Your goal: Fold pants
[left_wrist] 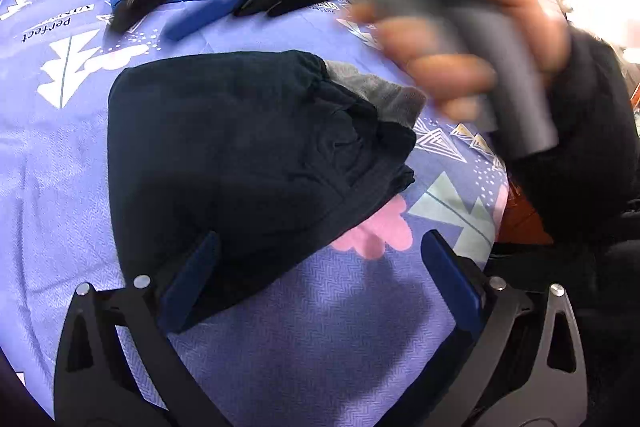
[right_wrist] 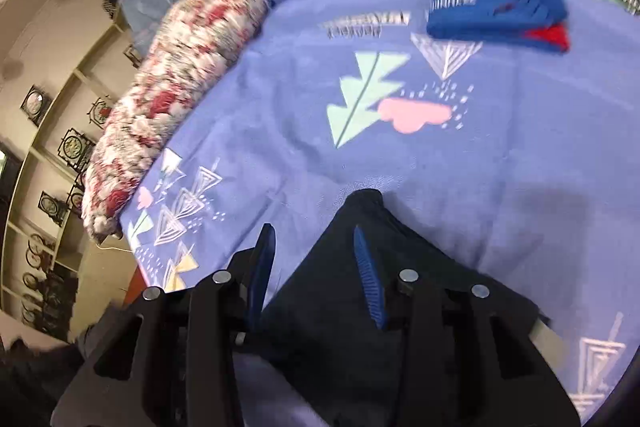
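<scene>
Dark navy pants (left_wrist: pixel 248 155) lie folded in a compact bundle on my purple patterned bedsheet (left_wrist: pixel 60 187), my left gripper (left_wrist: pixel 320 283) spread wide above their near edge holding nothing, my right gripper (right_wrist: pixel 310 267) partly parted, gripping nothing, over a corner.

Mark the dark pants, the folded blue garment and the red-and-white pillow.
dark pants (left_wrist: pixel 240 155), left wrist view, middle of the folded stack
folded blue garment (right_wrist: pixel 496 7), right wrist view, top face
red-and-white pillow (right_wrist: pixel 176 75), right wrist view, middle
</scene>
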Motion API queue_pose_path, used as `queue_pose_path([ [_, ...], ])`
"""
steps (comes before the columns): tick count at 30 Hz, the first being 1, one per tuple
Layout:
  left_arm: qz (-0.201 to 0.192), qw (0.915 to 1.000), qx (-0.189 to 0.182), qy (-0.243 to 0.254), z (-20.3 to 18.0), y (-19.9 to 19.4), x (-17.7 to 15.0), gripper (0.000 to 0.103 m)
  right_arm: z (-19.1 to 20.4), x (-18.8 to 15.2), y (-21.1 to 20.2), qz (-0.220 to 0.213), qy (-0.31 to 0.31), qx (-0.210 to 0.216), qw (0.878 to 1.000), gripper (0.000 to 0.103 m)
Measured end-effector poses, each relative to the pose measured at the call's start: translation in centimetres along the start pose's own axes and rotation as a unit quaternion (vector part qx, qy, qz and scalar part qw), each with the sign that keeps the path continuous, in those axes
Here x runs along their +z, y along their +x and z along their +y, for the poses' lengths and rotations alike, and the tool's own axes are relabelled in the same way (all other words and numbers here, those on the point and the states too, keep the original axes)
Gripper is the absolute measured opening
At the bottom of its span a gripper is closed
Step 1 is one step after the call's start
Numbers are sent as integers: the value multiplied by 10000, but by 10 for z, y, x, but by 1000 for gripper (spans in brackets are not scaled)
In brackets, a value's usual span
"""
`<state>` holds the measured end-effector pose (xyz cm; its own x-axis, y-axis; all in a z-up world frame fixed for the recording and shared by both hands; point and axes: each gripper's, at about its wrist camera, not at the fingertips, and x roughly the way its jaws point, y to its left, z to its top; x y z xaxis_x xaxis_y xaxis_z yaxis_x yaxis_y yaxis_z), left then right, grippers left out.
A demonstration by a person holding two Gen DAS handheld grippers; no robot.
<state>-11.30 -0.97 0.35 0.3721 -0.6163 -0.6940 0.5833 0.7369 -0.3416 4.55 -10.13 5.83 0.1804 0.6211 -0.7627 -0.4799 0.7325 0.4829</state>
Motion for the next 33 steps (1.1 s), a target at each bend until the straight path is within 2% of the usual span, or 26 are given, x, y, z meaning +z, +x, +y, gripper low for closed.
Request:
queue_pose_path([
  [2,49,9999,74,56,-2,3,1,101,-19,1,45,577,378,-169,9975,42],
  [3,58,9999,66,56,-1,4,1,101,-29,-2,62,684,439,-236,9964,41],
  [4,32,10000,42,67,-1,2,1,101,-31,-2,61,594,377,-247,9972,41],
  [7,-25,10000,18,86,-3,-3,2,101,-27,0,30,323,507,-4,9982,42],
  [9,-135,9998,55,108,-6,-13,5,101,-19,-4,-9,19,287,8,9996,45],
  [10,-235,9995,91,172,-9,-19,6,101,-16,-10,-27,-107,125,-91,9998,51],
  [13,-338,9987,204,309,-14,-25,6,101,-21,-36,-72,-337,-115,-642,9973,56],
  [15,131,9998,154,45,-4,1,5,101,-40,-57,-71,-169,9,-935,9955,56],
  [17,145,9996,229,23,-4,10,2,101,-73,-81,-39,348,385,-1037,9933,56],
  [18,135,9995,287,77,-7,9,2,101,-79,-87,-36,220,388,-978,9942,56],
  [21,-115,9995,223,178,-14,-14,7,101,-68,-87,-61,-218,344,-804,9959,59],
  [22,-250,9991,270,191,-13,-25,9,101,-64,-86,-79,-463,392,-572,9965,65],
  [23,-404,9983,366,198,-10,-37,11,101,-64,-88,-91,-619,399,-541,9958,71],
  [24,-478,9979,420,129,-3,-47,14,101,-64,-91,-105,-810,415,-603,9940,91],
  [25,-508,9980,373,8,4,-50,14,101,-68,-96,-119,-983,487,-735,9912,102],
  [26,-542,9977,282,-289,21,-56,16,101,-76,-103,-128,-1079,637,-833,9886,102],
  [28,-437,9944,129,-959,59,-56,20,101,-95,-115,-127,-853,921,-689,9897,102],
  [30,-236,9856,-71,-1673,100,-43,20,101,-112,-126,-117,-658,1243,-570,9884,102],
  [33,82,9756,-394,-2160,127,-15,24,101,-138,-140,-92,-458,1792,-111,9827,102],
])
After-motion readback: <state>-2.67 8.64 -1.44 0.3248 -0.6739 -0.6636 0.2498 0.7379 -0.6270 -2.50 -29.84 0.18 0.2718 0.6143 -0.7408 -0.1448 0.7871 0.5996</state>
